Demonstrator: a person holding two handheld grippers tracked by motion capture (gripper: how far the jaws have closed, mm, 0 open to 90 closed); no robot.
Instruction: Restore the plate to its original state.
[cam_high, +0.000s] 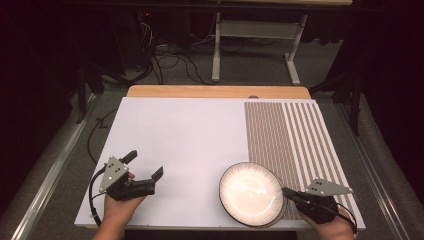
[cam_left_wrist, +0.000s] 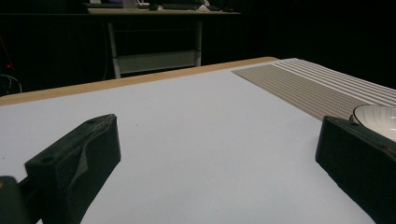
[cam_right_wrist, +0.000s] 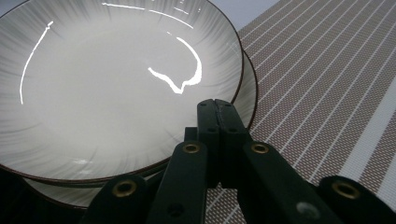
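Closed black jaws of the right gripper (cam_right_wrist: 219, 109) are seen nearest the lens in the right gripper view, pressed together with no gap; whether the rim of the plates is pinched between them or they merely rest at it cannot be told. 2 plates (cam_right_wrist: 116, 88) are counted there, 1 stacked in the other, a second brown rim showing just under and outside the first; in the high view the stack (cam_high: 251, 192) reads as 1 white round dish near the front edge of the table (cam_high: 175, 130), straddling the border between the white surface and the striped mat (cam_high: 295, 135).

From the right gripper (cam_high: 295, 195) the stack lies straight ahead and slightly to the left, its rim touching or just beside the jaw tips; being round, it has no long axis to favour. The right hand (cam_high: 332, 225) is judged much the nearer; any lift or slide of the plates would turn on that rim contact.

The left gripper (cam_high: 145, 167), held in the left hand (cam_high: 117, 207), is seen well apart from the plates over bare white table, its 2 jaws spread wide and holding nothing; in the left gripper view (cam_left_wrist: 215, 158) a sliver of plate (cam_left_wrist: 378, 116) shows beyond the right-hand jaw.

Counted: 2 grippers, 2 plates, 1 mat, 1 table.
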